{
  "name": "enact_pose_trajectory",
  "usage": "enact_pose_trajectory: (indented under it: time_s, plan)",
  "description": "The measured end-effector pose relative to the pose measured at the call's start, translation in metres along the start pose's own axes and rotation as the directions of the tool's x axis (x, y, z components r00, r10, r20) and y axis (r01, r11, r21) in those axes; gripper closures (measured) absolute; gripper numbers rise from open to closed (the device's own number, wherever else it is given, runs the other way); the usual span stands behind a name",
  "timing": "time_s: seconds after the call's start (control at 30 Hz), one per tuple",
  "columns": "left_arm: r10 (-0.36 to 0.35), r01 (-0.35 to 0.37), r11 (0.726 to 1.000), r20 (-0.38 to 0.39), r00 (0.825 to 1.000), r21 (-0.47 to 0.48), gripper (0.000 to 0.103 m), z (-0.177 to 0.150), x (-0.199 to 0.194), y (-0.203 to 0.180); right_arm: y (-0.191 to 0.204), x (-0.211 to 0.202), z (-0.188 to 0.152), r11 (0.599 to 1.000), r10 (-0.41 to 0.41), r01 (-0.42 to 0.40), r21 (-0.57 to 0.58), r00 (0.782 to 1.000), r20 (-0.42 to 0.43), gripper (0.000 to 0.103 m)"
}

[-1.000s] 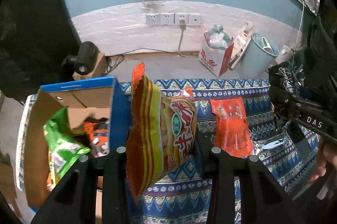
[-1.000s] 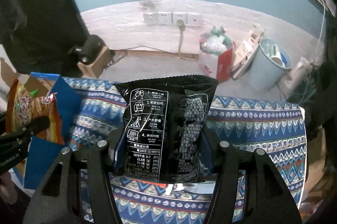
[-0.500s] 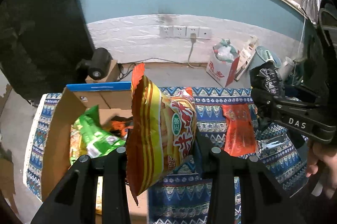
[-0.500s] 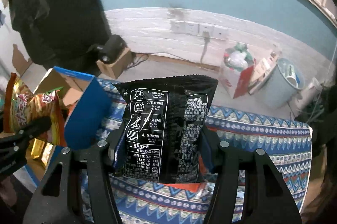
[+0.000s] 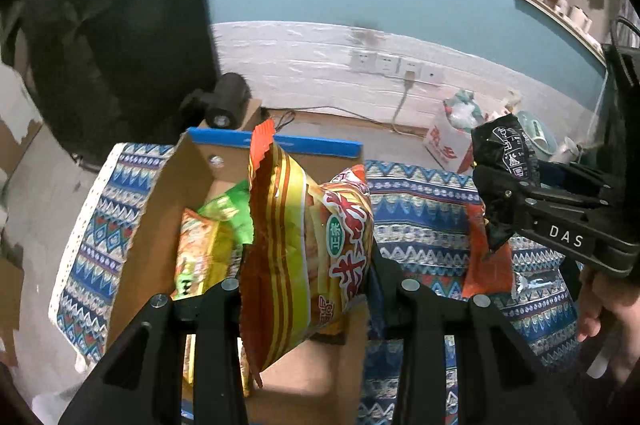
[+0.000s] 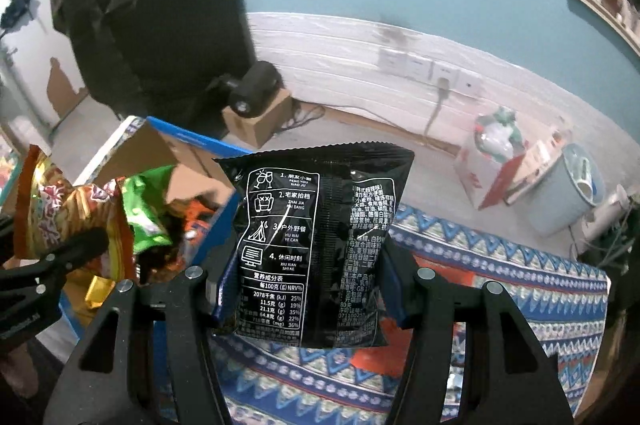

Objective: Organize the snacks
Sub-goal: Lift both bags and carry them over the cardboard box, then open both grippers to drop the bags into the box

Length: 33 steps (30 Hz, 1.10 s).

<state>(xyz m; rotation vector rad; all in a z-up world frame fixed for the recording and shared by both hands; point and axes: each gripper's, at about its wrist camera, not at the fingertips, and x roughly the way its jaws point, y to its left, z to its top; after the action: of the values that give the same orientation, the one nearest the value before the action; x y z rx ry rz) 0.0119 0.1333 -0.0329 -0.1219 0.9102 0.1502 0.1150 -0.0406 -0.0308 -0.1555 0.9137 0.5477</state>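
Observation:
My left gripper (image 5: 308,289) is shut on an orange-and-yellow snack bag (image 5: 304,241) and holds it upright over the open cardboard box (image 5: 168,209). The box holds a green bag (image 5: 232,209) and a yellow-orange bag (image 5: 200,257). My right gripper (image 6: 304,277) is shut on a black snack bag (image 6: 316,249), held up beside the box's blue right wall (image 6: 216,225). In the left wrist view the right gripper (image 5: 516,201) with the black bag (image 5: 504,153) is at the right. An orange-red packet (image 5: 486,261) and a silver packet (image 5: 536,281) lie on the patterned cloth (image 5: 420,193).
The cloth-covered table ends ahead; beyond it are the floor, a small brown box with a black device (image 6: 256,105), a red-and-white bag (image 6: 492,161) and a pale blue bin (image 6: 568,185). A dark sheet (image 6: 152,5) hangs at the left.
Both grippers have moved left with their bags. The orange-yellow bag now hangs over the box opening, and the black bag has come up to the box's right wall.

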Motion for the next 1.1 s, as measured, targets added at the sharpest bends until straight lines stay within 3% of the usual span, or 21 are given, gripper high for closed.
enact_pose_trajectory:
  time_s: [0.27,0.5,0.87,1.03,1.1]
  plan:
    - [0.044,-0.045,0.995,-0.012,0.999,-0.088,0.064,-0.009,-0.001,0.046,0.046,0.014,0.011,0.997,0.041,-0.042,-0.059,0.999,-0.012,0.045]
    - [0.061,-0.072,0.984,-0.069,0.996,-0.162,0.064,-0.023,0.012,0.085,0.081,0.027,0.014,0.992,0.064,-0.067,-0.111,0.998,-0.03,0.045]
    - [0.084,-0.111,0.974,-0.139,0.987,-0.198,0.063,-0.037,0.027,0.117,0.121,0.045,0.014,0.981,0.102,-0.113,-0.155,0.992,-0.075,0.045]
    - [0.129,-0.156,0.966,-0.137,0.982,-0.207,0.036,-0.037,0.02,0.126,0.139,0.047,0.009,0.975,0.121,-0.136,-0.178,0.988,-0.093,0.045]
    - [0.133,-0.157,0.964,-0.124,0.983,-0.215,0.035,-0.036,0.015,0.13,0.145,0.048,0.007,0.972,0.129,-0.146,-0.184,0.986,-0.102,0.045]
